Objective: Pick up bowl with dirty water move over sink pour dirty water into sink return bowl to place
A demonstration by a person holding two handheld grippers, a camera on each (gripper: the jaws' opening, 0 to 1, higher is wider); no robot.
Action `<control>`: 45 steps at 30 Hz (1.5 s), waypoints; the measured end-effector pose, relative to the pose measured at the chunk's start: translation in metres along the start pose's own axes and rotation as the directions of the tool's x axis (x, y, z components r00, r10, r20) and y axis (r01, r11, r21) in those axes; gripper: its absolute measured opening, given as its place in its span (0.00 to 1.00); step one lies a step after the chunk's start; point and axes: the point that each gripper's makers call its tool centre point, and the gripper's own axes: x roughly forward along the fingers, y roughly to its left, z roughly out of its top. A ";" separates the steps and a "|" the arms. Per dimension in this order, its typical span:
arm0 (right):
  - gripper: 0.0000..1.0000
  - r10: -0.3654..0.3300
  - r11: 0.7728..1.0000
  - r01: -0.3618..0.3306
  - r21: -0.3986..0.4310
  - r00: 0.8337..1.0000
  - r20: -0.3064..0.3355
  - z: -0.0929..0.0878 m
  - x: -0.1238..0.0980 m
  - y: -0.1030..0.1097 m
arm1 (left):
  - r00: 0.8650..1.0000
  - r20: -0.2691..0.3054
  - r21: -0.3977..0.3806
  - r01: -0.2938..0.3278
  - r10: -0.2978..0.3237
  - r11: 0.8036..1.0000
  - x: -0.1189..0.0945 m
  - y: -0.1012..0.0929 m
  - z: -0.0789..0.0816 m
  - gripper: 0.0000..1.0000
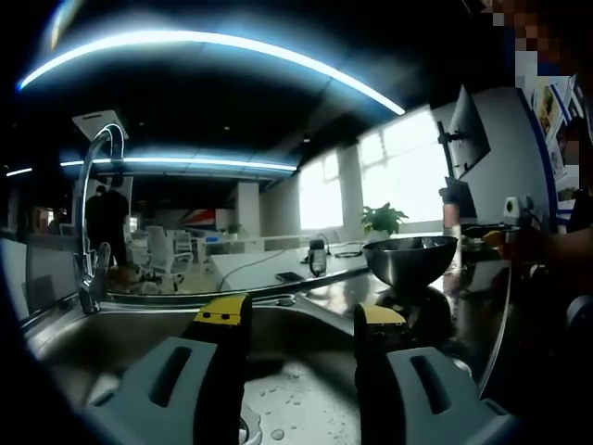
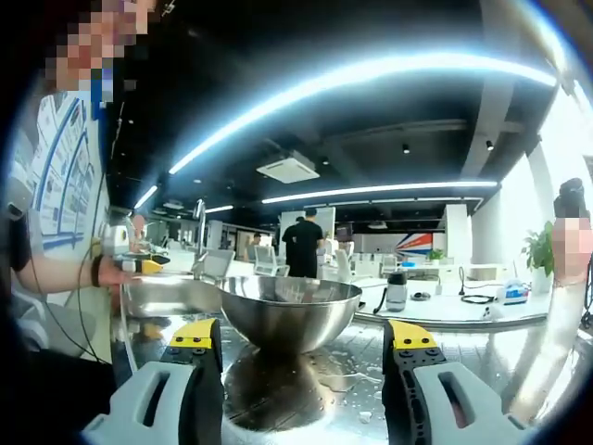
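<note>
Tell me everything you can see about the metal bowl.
The bowl is shiny, rounded steel with a thin rim, standing upright on the wet steel counter beside the sink. It sits ahead of the open right claw, between its jaws' line, untouched. Its contents aren't visible. The left gripper view shows it at right.

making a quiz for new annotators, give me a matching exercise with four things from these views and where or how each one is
Things:
1. bowl
2. faucet
3. potted plant
4. left tool

Places or states:
A. arches above the sink's far rim
B. jaws apart, above the wet sink basin
C. upright on the steel counter, ahead of the right tool
D. by the bright windows in the background

Pairs: 1-C, 2-A, 3-D, 4-B
</note>
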 end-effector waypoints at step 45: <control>0.62 -0.017 1.000 0.018 0.026 1.000 -0.009 -0.003 0.000 -0.006 | 0.999 0.024 -0.107 -0.028 0.030 0.994 -0.001 0.009 0.005 0.43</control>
